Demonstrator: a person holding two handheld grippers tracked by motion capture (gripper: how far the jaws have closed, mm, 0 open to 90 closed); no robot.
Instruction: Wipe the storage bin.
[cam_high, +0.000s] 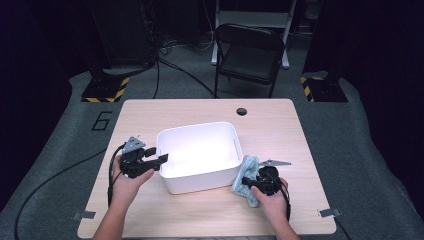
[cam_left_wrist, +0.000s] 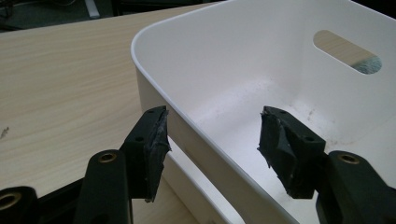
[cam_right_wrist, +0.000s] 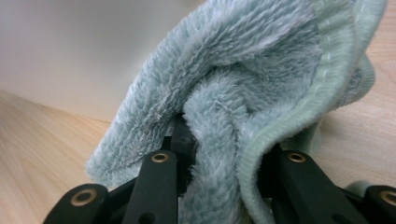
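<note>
A white plastic bin (cam_high: 196, 128) stands in the middle of the wooden table (cam_high: 272, 131). My left gripper (cam_high: 163, 159) is at the bin's left rim (cam_left_wrist: 140, 56), open. Its jaws straddle the rim, one pad (cam_left_wrist: 156, 140) outside the wall and the other pad (cam_left_wrist: 280, 149) inside over the bare bottom. My right gripper (cam_high: 248, 182) is at the bin's right front corner, low over the table. It is shut on a fluffy light-blue towel (cam_high: 248, 167), which bunches up over its jaws (cam_right_wrist: 252, 60) and hides the fingertips. The bin's white wall (cam_right_wrist: 70, 46) is just behind the towel.
A handle slot (cam_left_wrist: 346, 51) is cut in the bin's far wall. The table has a cable hole (cam_high: 242, 111) near its back edge. A black chair (cam_high: 250, 50) stands beyond the table, with yellow-and-black striped bases (cam_high: 105, 92) on the floor at either side.
</note>
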